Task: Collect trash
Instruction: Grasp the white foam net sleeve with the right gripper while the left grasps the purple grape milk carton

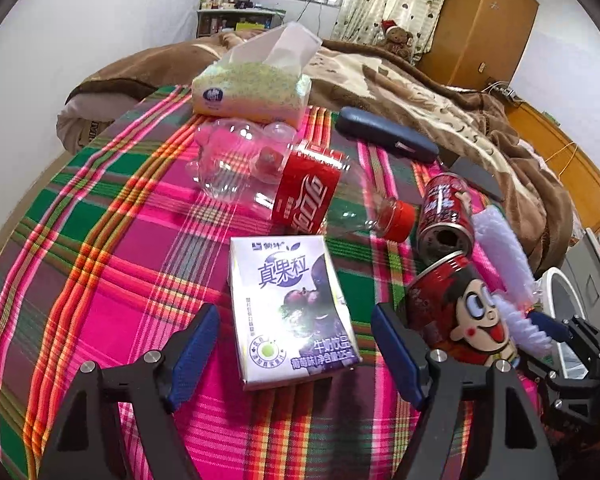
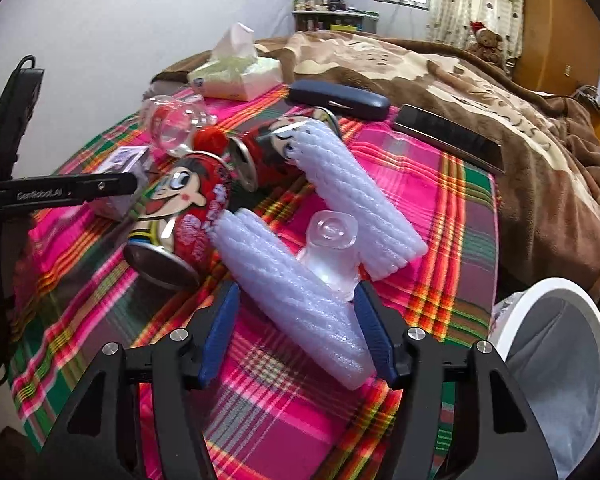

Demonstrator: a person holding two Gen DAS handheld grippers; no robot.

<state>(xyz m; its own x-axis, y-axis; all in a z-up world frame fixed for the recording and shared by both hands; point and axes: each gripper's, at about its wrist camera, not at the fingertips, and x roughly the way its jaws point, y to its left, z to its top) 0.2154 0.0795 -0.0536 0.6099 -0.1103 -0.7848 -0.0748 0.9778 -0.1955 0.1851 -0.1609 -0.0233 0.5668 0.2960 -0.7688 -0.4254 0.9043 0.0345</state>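
Observation:
My left gripper [image 1: 296,354] is open around the near end of a white and purple milk drink carton [image 1: 290,308] lying on the plaid cloth [image 1: 112,240]. Beyond it lies an empty Coca-Cola bottle [image 1: 300,188]. Two red cartoon cans [image 1: 446,216] [image 1: 456,312] lie to its right. My right gripper [image 2: 296,332] is open around a white foam net sleeve [image 2: 296,296]. A second foam sleeve [image 2: 360,196] and a clear plastic cup [image 2: 332,248] lie just beyond. The cans [image 2: 188,216] lie to the left there.
A white trash bin [image 2: 556,360] stands at the right edge of the bed. A tissue pack [image 1: 252,88], a dark glasses case [image 1: 384,140] and a dark phone [image 2: 448,136] lie at the far side. A brown blanket [image 1: 440,96] covers the bed behind.

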